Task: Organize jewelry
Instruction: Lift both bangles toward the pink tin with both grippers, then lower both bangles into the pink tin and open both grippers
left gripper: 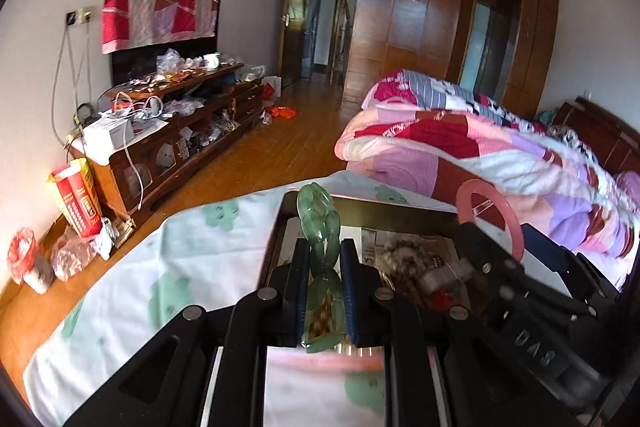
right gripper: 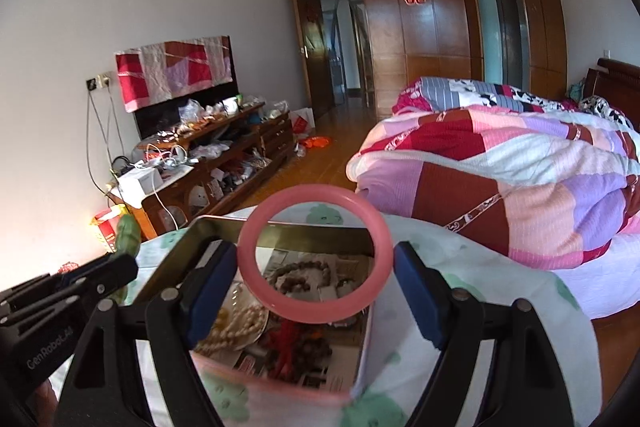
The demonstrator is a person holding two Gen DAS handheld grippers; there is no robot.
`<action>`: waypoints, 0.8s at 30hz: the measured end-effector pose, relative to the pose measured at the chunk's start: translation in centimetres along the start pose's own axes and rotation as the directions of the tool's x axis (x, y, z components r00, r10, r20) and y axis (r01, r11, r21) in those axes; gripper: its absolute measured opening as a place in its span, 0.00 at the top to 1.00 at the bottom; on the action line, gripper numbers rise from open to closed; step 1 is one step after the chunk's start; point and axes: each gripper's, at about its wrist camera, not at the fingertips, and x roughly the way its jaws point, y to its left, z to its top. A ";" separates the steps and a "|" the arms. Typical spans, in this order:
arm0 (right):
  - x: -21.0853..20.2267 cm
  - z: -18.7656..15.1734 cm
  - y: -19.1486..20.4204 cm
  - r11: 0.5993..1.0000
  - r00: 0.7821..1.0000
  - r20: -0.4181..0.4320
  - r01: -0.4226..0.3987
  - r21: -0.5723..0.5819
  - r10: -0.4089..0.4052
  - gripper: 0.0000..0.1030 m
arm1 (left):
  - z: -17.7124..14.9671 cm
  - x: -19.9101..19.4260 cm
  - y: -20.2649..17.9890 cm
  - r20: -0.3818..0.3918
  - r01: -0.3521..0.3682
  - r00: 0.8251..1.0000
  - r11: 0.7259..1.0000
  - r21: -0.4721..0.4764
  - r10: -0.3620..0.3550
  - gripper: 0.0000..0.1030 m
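My left gripper (left gripper: 325, 259) is shut on a green jade bangle (left gripper: 319, 223), held edge-on above a metal tin (left gripper: 400, 213) on a cloth-covered surface. My right gripper (right gripper: 314, 267) is shut on a pink bangle (right gripper: 314, 253), held upright over the same tin (right gripper: 188, 247). The tin holds bead bracelets (right gripper: 298, 277), a pearl strand (right gripper: 236, 325) and red coral pieces (right gripper: 284, 343). The pink bangle also shows in the left wrist view (left gripper: 490, 215), to the right of the green one. The green bangle's tip shows in the right wrist view (right gripper: 129, 233), at the left.
The tin sits on a white cloth with green flowers (left gripper: 172, 259). A bed with a patchwork quilt (right gripper: 500, 179) lies to the right. A cluttered wooden TV cabinet (left gripper: 180, 119) stands along the left wall. A wooden floor (left gripper: 288, 143) runs to the doorway.
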 end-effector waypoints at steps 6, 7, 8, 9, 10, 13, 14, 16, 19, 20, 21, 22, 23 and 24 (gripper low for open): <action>2.5 -0.5 0.0 1.000 0.999 -0.037 0.019 -0.003 -0.019 0.20 | 0.1 3.1 -0.2 -0.051 0.015 0.999 1.000 0.005 -0.014 0.86; 2.9 -0.7 -0.2 1.000 0.999 -0.050 0.017 -0.001 -0.017 0.20 | 0.1 3.4 -0.3 -0.056 0.016 0.998 1.000 0.006 -0.016 0.86; 3.2 -0.7 -0.4 1.000 0.998 -0.061 0.012 0.005 -0.012 0.20 | 0.1 3.8 -0.2 -0.062 0.013 0.998 1.000 0.007 -0.013 0.86; 3.4 -0.8 -0.6 1.000 0.997 -0.075 0.004 0.015 -0.003 0.20 | 0.0 4.1 -0.3 -0.068 0.012 0.998 1.000 0.007 -0.012 0.86; 3.5 -0.7 -0.8 1.000 0.997 -0.083 -0.005 0.024 0.007 0.20 | 0.0 4.5 -0.3 -0.078 0.011 0.997 1.000 0.005 -0.011 0.86; 3.6 -0.6 -0.9 1.000 0.996 -0.088 -0.011 0.023 0.013 0.20 | -0.1 5.6 -0.5 -0.096 0.000 0.995 1.000 0.009 0.000 0.86; 3.8 -0.5 -0.9 1.000 0.996 -0.093 -0.013 0.024 0.015 0.20 | -0.2 5.9 -0.5 -0.101 -0.005 0.995 1.000 0.011 0.006 0.86; 4.1 -0.5 -1.1 0.999 0.994 -0.108 -0.016 0.035 0.020 0.20 | -0.4 6.3 -0.5 -0.101 -0.010 0.995 1.000 0.011 0.011 0.86; 4.4 -0.4 -1.0 0.999 0.993 -0.114 -0.031 0.041 0.036 0.20 | -0.3 6.5 -0.5 -0.100 -0.012 0.995 1.000 0.013 0.013 0.87; 4.5 -0.3 -1.0 0.998 0.993 -0.115 -0.035 0.043 0.040 0.20 | -0.3 6.6 -0.4 -0.097 -0.011 0.995 1.000 0.011 0.012 0.87; 4.6 -0.3 -1.0 0.998 0.992 -0.116 -0.045 0.044 0.050 0.20 | -0.2 6.6 -0.5 -0.096 -0.012 0.995 1.000 0.011 0.013 0.87; 4.7 -0.3 -1.0 0.998 0.991 -0.118 -0.051 0.046 0.056 0.20 | -0.2 6.6 -0.5 -0.096 -0.012 0.995 1.000 0.010 0.013 0.87; 4.7 -0.3 -1.0 0.998 0.992 -0.117 -0.052 0.044 0.057 0.20 | -0.2 6.6 -0.5 -0.096 -0.012 0.995 1.000 0.010 0.013 0.87; 4.6 -0.3 -1.0 0.998 0.991 -0.117 -0.053 0.044 0.058 0.20 | -0.2 6.6 -0.5 -0.095 -0.013 0.995 1.000 0.008 0.014 0.87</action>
